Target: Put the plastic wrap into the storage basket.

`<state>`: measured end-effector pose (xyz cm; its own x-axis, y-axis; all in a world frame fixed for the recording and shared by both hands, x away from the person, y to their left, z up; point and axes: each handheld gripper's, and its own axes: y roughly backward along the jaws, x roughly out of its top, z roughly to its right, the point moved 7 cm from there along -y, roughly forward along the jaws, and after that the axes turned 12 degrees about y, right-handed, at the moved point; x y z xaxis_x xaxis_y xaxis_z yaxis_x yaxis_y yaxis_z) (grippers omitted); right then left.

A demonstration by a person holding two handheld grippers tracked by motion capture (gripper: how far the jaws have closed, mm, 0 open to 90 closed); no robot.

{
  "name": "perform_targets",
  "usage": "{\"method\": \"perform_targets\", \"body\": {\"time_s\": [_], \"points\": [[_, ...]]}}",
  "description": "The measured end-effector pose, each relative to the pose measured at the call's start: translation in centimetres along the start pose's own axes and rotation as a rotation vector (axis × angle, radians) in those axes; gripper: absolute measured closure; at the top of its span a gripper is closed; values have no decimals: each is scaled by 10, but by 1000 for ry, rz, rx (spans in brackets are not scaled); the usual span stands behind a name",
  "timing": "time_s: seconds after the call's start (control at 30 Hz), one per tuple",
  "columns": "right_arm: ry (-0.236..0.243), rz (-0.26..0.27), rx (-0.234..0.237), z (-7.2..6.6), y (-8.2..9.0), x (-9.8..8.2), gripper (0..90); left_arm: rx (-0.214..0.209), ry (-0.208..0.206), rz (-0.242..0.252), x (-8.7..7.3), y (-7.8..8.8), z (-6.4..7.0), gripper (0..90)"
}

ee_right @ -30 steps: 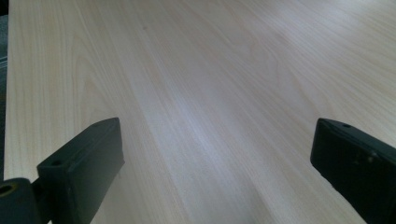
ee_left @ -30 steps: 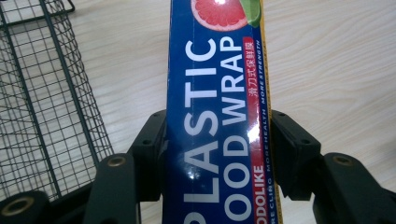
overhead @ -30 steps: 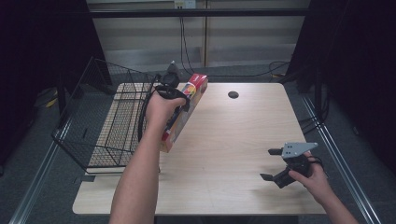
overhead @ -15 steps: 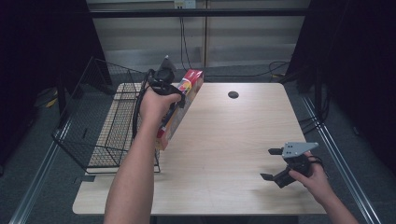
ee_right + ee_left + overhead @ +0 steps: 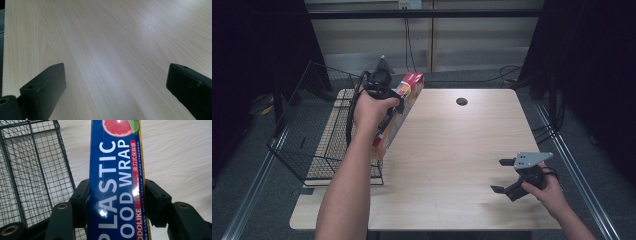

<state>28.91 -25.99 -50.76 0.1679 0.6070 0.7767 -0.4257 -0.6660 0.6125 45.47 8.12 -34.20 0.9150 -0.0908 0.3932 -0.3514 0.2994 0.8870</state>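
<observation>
Left gripper [image 5: 115,202] is clamping the plastic wrap box [image 5: 116,180] (centre frame, beside wire basket [image 5: 307,135]); right gripper [image 5: 507,176] is resting wide, lower right.

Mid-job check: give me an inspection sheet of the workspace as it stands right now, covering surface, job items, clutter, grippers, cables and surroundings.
Surface: light wooden table, with a dark round hole near the far edge.
Job's things: plastic food wrap box, blue with a grapefruit picture, held off the table beside the wire basket at the table's left end.
Clutter: nothing seen.
Grippers: left gripper shut on the box, jaws on its two long sides; right gripper open, empty, low over the table's near right part.
Cables: a black cable loops from the left gripper; others hang behind the table.
Surroundings: grey floor, dark curtains either side, pale panels behind.
</observation>
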Motion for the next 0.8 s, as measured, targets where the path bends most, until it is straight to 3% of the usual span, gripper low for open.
{"method": "perform_targets", "body": {"time_s": [0.27, 0.73, 0.8], "points": [[1, -1, 1, 0, 0, 0, 24, 1, 14, -13, -1, 5, -8, 454], [7, -3, -6, 0, -1, 0, 23, 17, 61, 7, -1, 22, -24, 454], [8, -3, -5, 0, -1, 0, 23, 23, 52, 7, 0, 25, -27, 454]]}}
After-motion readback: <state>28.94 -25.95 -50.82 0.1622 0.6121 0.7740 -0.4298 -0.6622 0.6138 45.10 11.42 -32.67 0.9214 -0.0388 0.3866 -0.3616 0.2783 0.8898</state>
